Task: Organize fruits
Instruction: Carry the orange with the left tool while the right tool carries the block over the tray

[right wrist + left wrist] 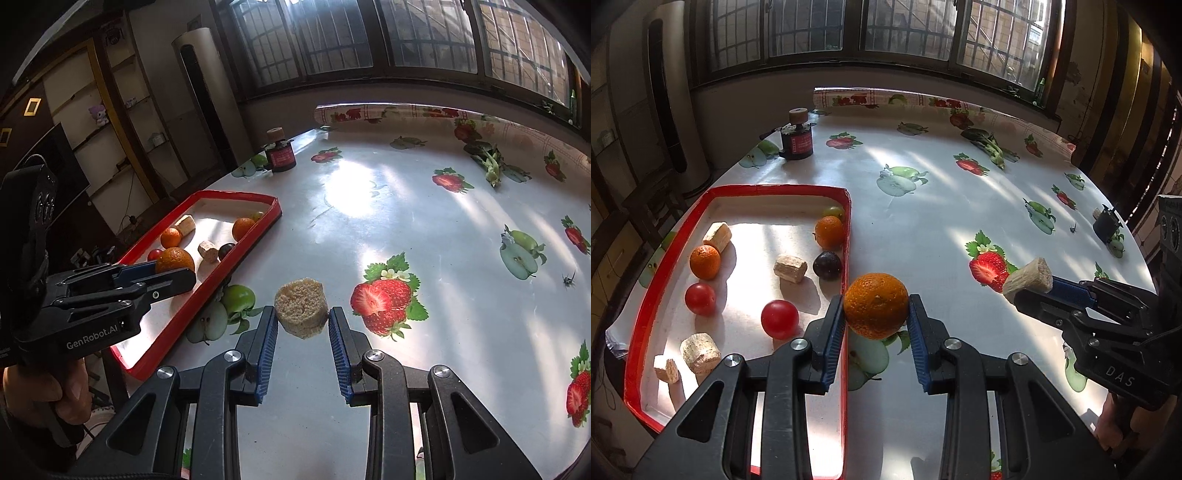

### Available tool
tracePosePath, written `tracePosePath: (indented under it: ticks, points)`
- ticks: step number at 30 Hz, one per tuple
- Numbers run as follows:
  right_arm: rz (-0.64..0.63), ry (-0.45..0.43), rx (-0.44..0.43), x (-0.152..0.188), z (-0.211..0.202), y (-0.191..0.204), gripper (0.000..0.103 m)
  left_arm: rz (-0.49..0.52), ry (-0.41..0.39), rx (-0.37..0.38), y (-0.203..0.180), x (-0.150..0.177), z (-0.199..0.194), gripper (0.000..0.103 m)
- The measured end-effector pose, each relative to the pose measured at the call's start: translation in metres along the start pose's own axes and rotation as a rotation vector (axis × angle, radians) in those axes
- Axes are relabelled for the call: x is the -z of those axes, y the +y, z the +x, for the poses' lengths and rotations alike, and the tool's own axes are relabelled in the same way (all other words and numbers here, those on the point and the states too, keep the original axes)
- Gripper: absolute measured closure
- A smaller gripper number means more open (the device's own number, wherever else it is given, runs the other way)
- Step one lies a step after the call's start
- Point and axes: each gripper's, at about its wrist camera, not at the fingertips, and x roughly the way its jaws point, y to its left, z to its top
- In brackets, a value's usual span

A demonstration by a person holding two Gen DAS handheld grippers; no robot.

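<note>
Left-wrist view: left gripper (876, 314) is clamped on an orange (876, 305), held just right of the red tray (738, 190), whose near-right rim runs under it; the tray lies to the left. Right-wrist view: right gripper (302, 325) is clenched on a beige cane chunk (301, 307), above the table (406, 229), with the tray well off to its left, so the left hand is nearer.

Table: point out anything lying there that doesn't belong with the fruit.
A green leafy vegetable lies loose at the table's far side, well away from the red tray. Near it to the right, a small dark insect sits on the cloth.
</note>
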Motion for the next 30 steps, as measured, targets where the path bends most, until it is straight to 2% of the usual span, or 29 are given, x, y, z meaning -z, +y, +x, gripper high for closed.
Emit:
tracePosePath:
  ticks: [18,30]
  points:
    - [-0.085,0.009,-0.072,-0.022,0.026,0.049,0.074,-0.086,-0.024,-0.064,0.053,0.012,-0.021,0.072]
    - [-0.13,0.032,-0.129,-0.037,0.053,0.081,0.074,-0.148,-0.001,-0.066,0.085,0.032,-0.028,0.072]
